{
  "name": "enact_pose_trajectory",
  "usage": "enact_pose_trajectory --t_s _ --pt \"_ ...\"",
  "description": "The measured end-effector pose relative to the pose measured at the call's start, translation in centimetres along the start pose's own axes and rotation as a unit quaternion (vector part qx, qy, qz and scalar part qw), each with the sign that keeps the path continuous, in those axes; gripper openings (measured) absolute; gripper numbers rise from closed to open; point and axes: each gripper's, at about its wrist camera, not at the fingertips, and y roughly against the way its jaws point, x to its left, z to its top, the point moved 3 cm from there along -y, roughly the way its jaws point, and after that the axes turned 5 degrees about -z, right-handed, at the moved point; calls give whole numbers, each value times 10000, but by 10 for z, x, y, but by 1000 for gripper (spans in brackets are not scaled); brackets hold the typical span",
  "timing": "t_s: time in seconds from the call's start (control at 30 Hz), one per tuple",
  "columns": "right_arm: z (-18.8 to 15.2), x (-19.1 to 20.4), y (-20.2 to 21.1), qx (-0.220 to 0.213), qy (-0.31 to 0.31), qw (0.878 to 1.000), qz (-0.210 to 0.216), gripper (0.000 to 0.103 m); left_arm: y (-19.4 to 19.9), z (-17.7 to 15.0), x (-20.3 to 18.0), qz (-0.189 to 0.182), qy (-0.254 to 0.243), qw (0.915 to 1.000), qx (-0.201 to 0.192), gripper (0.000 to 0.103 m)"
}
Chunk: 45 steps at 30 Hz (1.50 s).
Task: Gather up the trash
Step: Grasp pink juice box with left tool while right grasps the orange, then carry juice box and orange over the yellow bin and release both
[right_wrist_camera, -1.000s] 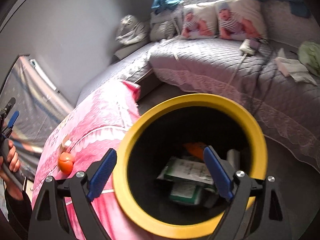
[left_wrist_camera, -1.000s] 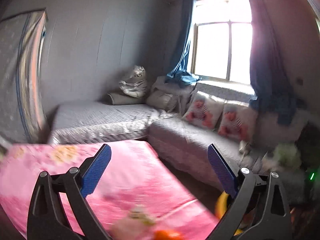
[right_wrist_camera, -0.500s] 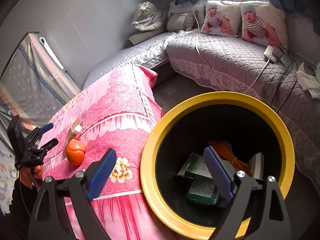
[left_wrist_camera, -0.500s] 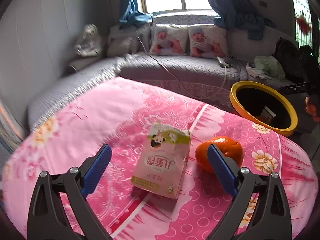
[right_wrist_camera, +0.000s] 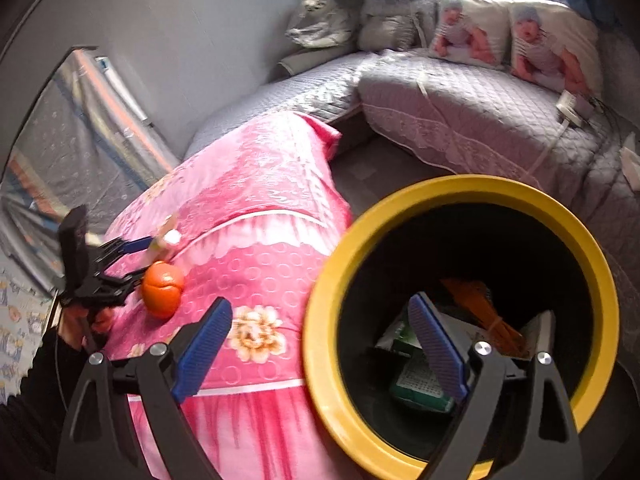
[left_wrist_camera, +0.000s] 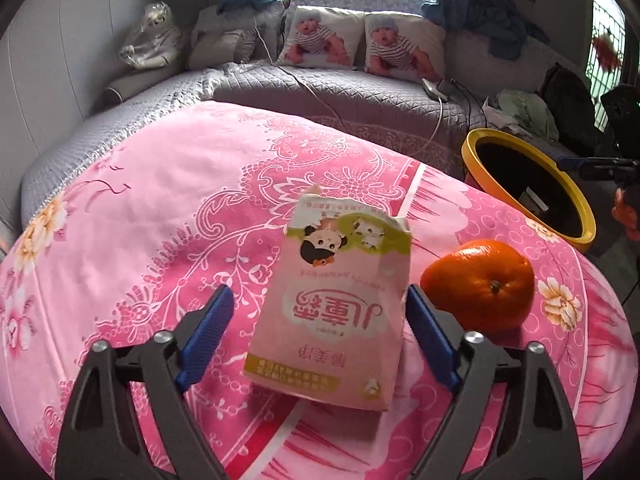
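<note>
**Carton in the jaws' reach as bin waits at the bed's edge**

As the left gripper (left_wrist_camera: 316, 328) closes its jaws around a pink paper carton (left_wrist_camera: 336, 304), the pickup step is in hand; the blue ribbed pads flank the carton and do not yet press it. It lies flat on the pink floral bedspread (left_wrist_camera: 160, 200), near the bed's edge closest to the bin, its top torn open and creased. Just beside it sits a round, glossy orange (left_wrist_camera: 480, 284). The right gripper (right_wrist_camera: 320, 348), jaws released and empty, hovers over the yellow-rimmed bin (right_wrist_camera: 320, 320), where cartons and wrappers already lie. Next, I judge, comes a gentle squeeze: thin card will buckle.
</note>
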Motion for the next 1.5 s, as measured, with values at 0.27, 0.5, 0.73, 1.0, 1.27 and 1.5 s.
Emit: enact_pose_trajectory --t_s 0.27,0.5,0.73,1.0,1.27,1.5 --pt "3 88 5 -311 1997 9789 292 90 18 0 8 -88 338 9991 -239 57" --pt "-5 174 -51 -12 3299 9438 216 90 89 0 3 503 660 9926 -889 57" --pt "-3 200 -99 413 3379 9400 232 78 158 -11 -25 1662 1418 9672 -1292 57" --pt "-9 207 -112 747 3171 9452 201 41 195 -7 -61 1841 1555 9563 -1657 58" --pt "-2 178 -53 502 2625 9616 623 38 212 13 -124 1829 1121 9563 -1985 58" --pt "10 124 8 19 1913 9789 712 38 206 38 -175 1774 742 9591 -2078 58"
